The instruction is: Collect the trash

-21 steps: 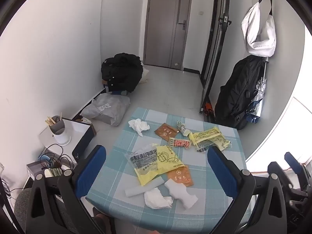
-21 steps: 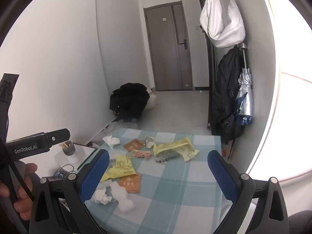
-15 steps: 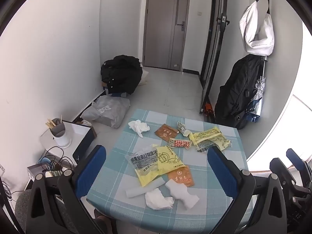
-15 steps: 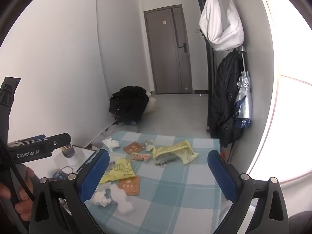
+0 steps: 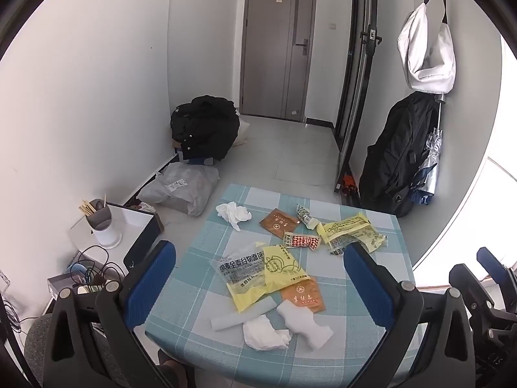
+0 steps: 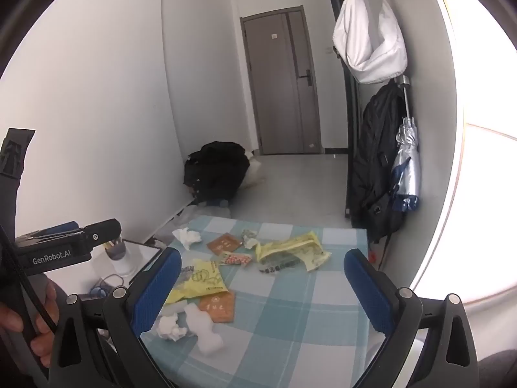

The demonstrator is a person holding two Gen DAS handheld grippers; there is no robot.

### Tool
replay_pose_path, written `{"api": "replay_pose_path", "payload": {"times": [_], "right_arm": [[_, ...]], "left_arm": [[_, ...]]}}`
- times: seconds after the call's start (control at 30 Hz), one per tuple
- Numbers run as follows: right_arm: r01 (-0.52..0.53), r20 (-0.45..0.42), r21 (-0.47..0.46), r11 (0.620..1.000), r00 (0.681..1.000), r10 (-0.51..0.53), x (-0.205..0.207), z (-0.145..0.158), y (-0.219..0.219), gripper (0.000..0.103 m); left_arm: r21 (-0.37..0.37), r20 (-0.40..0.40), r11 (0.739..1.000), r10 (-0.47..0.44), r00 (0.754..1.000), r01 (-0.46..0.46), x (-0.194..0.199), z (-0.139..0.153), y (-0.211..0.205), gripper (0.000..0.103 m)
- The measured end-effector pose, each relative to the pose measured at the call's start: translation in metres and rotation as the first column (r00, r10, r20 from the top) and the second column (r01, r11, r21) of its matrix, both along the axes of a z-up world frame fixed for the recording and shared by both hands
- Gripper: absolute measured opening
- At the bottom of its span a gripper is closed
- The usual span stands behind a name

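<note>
Both views sit a little lower in frame vs. 0.7 s ago: table and door have dropped; trash layout unchanged.

Trash lies on the blue-and-white checked tablecloth table (image 5: 206, 294), ahead of and below both tongs. Between left gripper (image 5: 258, 286) fingers: clear-and-yellow printed plastic bread bag (image 5: 255, 271), orange-brown foil sachet (image 5: 302, 294), crumpled white tissue wad (image 5: 263, 336), white foam block (image 5: 305, 321), pale rolled paper tube (image 5: 242, 315). Further fwd: second crumpled white tissue (image 5: 232, 213), brown sachet (image 5: 278, 223), red-patterned small packet (image 5: 301, 241), torn yellow plastic wrapper (image 5: 350, 234) near the right finger tip.

Right gripper (image 6: 263, 291): same pile sits toward its left finger; bare cloth between fingers.

Room: grey door (image 5: 278, 45) at far end, black bag pile on floor (image 5: 205, 127) left fwd, white sling bag (image 5: 426, 55) and black backpack (image 5: 397, 152) hanging right, silver folded umbrella (image 6: 405, 161). White side table w/ grey cup of sticks (image 5: 98, 218) left of the left tongs.

Tongs: both spread fully wide, nothing held, no contact w/ anything. Hand (image 6: 35, 317) grips left unit's handle.
</note>
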State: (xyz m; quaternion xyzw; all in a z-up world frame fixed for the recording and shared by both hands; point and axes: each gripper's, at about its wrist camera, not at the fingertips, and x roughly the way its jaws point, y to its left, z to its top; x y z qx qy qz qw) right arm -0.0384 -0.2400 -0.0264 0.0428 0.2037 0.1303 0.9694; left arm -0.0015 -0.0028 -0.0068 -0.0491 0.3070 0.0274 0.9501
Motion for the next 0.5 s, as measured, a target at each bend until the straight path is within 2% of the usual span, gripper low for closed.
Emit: {"api": "replay_pose_path", "payload": {"times": [0.5], "right_arm": [[0.006,0.019,-0.025,1.000,1.000,-0.005,-0.0012,0.0019,0.0032,0.102]], "left_arm": [[-0.003,0.000,1.000,0.000,1.000,0.000,-0.0015,0.0000,0.0025,0.102]]}}
